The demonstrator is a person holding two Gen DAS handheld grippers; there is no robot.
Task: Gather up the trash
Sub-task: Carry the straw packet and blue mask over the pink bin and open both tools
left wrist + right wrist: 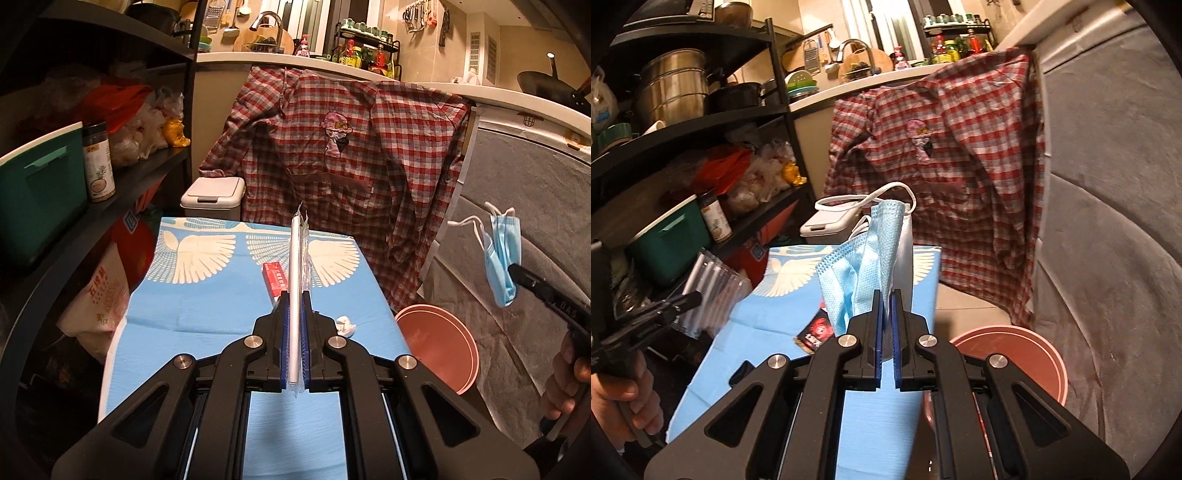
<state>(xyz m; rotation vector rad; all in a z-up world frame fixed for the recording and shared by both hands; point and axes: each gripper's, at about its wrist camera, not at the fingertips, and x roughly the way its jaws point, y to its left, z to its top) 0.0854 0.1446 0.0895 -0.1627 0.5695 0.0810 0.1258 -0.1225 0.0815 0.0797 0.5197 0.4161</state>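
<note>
The left tool [294,295] is clenched on a wrapped straw [295,266], which runs forward between its pads and sticks out past the tips, above the blue counter [207,295]. The right tool [886,295] pinches a blue mask [864,269], held up beside the counter above a pink bin [1027,354]. A red box [274,277] and a white wad [346,325] lie on the counter.

Red box [274,277] half hidden behind the straw pack [298,295]; print too small to read. Pink bin [1015,360] partly blocked by the right gripper [886,295]. Dark packet [816,332] label blurred.
</note>
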